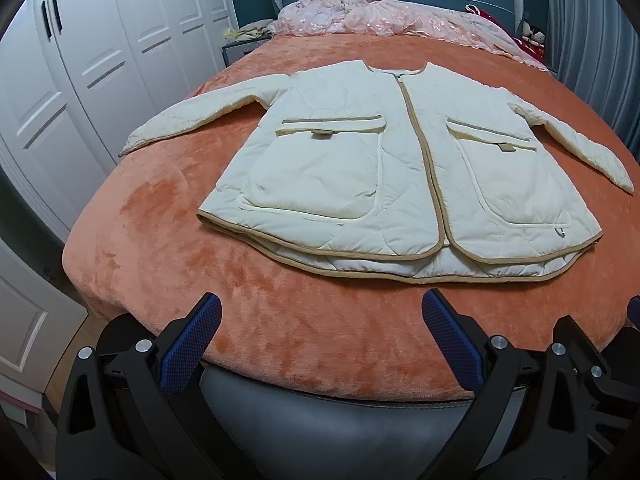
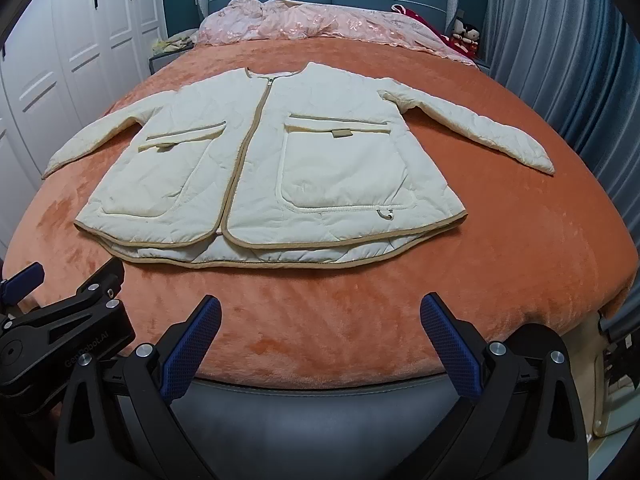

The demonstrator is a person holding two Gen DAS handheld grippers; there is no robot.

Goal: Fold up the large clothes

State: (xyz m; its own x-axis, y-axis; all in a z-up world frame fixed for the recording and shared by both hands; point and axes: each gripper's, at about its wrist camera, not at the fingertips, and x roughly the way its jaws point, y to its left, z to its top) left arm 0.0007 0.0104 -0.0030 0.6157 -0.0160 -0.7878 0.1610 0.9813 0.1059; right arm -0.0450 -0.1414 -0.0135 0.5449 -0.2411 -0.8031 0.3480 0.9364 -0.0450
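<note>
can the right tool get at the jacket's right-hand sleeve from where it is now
Probably yes. The right tool is open and empty at the foot of the bed, and only bare orange blanket lies between it and that sleeve of the cream jacket.

We are seeing bare orange plush blanket (image 1: 280, 320) lying open all around the cream quilted jacket (image 1: 360, 168); beyond its collar, crumpled pink bedding (image 1: 380, 20) is blocking passage.
</note>
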